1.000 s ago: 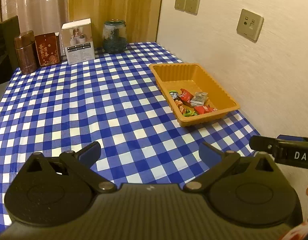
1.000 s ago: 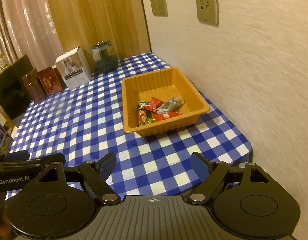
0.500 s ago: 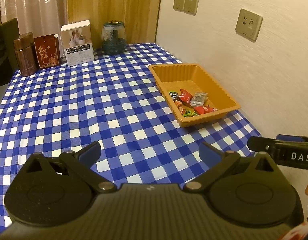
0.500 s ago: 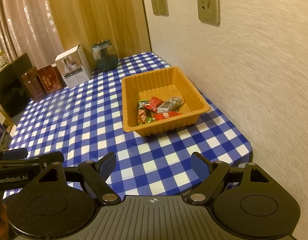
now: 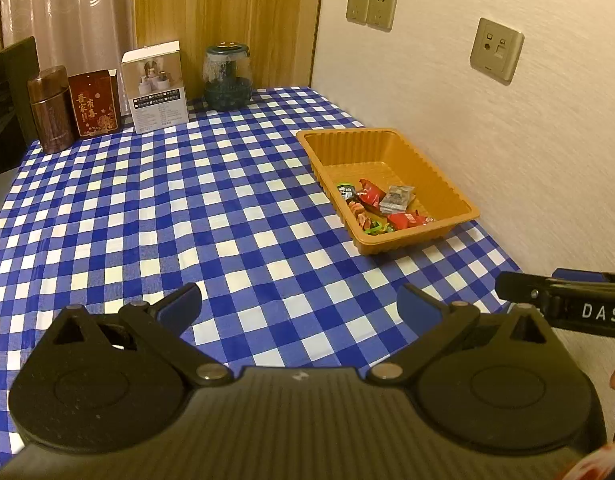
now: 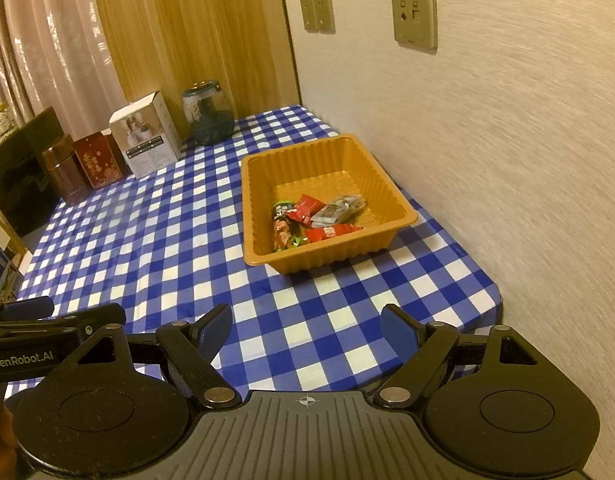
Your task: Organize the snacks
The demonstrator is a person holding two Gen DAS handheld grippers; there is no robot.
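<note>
Both grippers hang above the near edge of the checked tablecloth [image 5: 155, 216], side by side and carrying nothing: the left gripper [image 5: 299, 304] has its blue-padded fingers spread wide with only cloth between them, and the right gripper [image 6: 305, 330] is likewise parted and empty. That spread, idle stance suggests the sorting is done or nearly so, since no loose packet shows on the cloth. The snacks [image 6: 313, 220] lie heaped in the near corner of the orange tray [image 6: 339, 148], which sits against the wall, ahead and to the right of the left gripper and almost straight ahead of the right one, well apart from both. Tins, a box and a jar line the far edge.
</note>
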